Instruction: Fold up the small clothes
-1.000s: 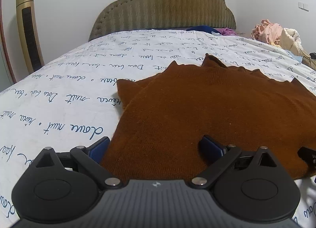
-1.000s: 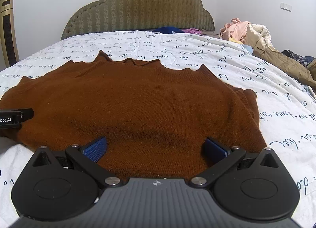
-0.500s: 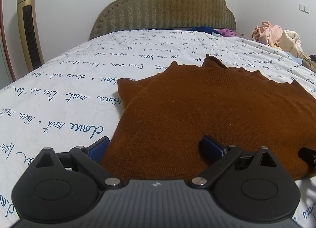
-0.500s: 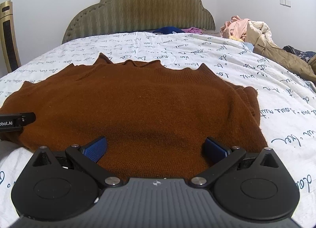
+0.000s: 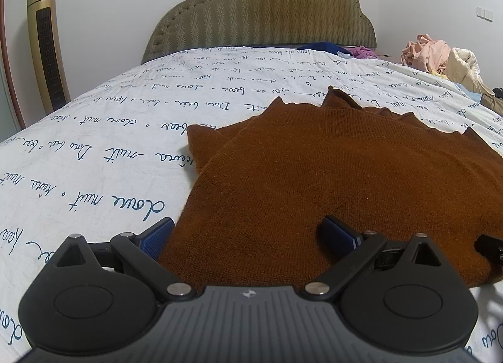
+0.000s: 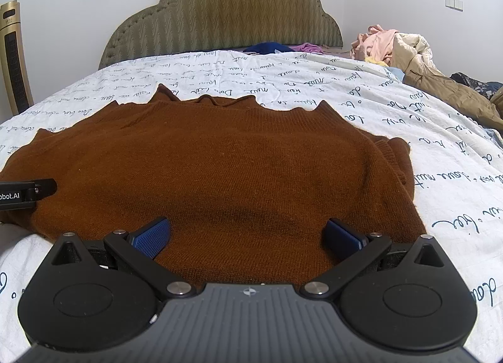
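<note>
Right wrist view reads "bot.AI" on the left gripper (image 6: 28,195); both it and the right gripper (image 6: 248,237) gape over the brown sweater (image 6: 220,158) on the script-printed bedsheet (image 6: 408,118).

— Where have we got room to move?

— To our left the bedspread (image 5: 94,130) lies bare from the sweater (image 5: 330,174) out to the bed's edge, and there is another bare stretch beyond the sweater up to the headboard (image 5: 261,14).

— And on the right?

— We have a strip of open bedspread beside the sweater's right edge, then the heap of clothes (image 6: 408,58) blocks the far right side. Something dark lies past it; we can't tell what.

— Anything close in?

— The left gripper (image 5: 248,234) and right gripper (image 6: 248,234) sit side by side, jaws spread, at the sweater's near hem. The tower fan (image 5: 47,45) stands off the bed on our left.
</note>
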Action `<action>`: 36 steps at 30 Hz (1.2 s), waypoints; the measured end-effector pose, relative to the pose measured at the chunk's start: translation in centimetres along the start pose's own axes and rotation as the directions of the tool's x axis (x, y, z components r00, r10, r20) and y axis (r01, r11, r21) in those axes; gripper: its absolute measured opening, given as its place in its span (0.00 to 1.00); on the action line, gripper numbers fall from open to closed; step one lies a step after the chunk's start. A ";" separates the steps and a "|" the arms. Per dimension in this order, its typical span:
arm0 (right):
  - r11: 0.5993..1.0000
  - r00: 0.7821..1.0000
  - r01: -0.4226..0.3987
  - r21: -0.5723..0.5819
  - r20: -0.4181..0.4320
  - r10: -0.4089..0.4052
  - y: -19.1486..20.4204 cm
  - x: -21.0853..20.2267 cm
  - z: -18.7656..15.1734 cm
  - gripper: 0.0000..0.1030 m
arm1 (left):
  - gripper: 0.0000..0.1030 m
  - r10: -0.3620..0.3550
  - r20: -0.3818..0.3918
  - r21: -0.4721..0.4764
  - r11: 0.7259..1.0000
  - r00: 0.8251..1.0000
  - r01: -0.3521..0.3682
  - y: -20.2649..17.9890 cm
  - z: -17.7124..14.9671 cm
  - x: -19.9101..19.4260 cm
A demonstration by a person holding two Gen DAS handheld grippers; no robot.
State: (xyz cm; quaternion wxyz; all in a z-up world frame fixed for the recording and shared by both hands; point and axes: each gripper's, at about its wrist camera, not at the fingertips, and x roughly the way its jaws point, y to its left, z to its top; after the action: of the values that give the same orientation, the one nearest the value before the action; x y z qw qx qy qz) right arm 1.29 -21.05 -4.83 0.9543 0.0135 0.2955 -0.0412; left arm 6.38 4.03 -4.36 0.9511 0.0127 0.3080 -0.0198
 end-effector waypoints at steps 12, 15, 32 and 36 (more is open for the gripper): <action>1.000 0.998 -0.009 0.026 0.065 0.007 -0.6 -1.4 0.4 1.00 | 0.98 -0.048 0.049 -0.112 0.992 0.998 0.053 4.5 2.2 -2.2; 1.000 0.993 -0.007 -0.010 0.118 0.008 0.1 -2.7 1.4 1.00 | 0.98 -0.017 0.045 -0.166 0.986 0.999 0.024 7.3 4.4 -1.7; 0.676 0.971 0.016 -0.736 0.172 0.164 17.4 -5.7 -2.0 0.99 | 0.98 -0.364 -0.169 -0.349 0.891 0.916 0.290 12.1 6.7 7.2; 0.631 0.974 0.001 -0.776 0.143 0.174 19.6 -4.9 -2.6 0.97 | 0.98 -0.510 -0.142 -0.472 0.788 0.848 0.395 13.0 7.3 8.4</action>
State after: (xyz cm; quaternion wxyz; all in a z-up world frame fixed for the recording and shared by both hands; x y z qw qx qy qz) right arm -2.53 -1.06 -4.18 0.8943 -0.3852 0.1843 0.1335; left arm 18.02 16.46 -3.23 0.8480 -0.2671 0.4212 -0.1795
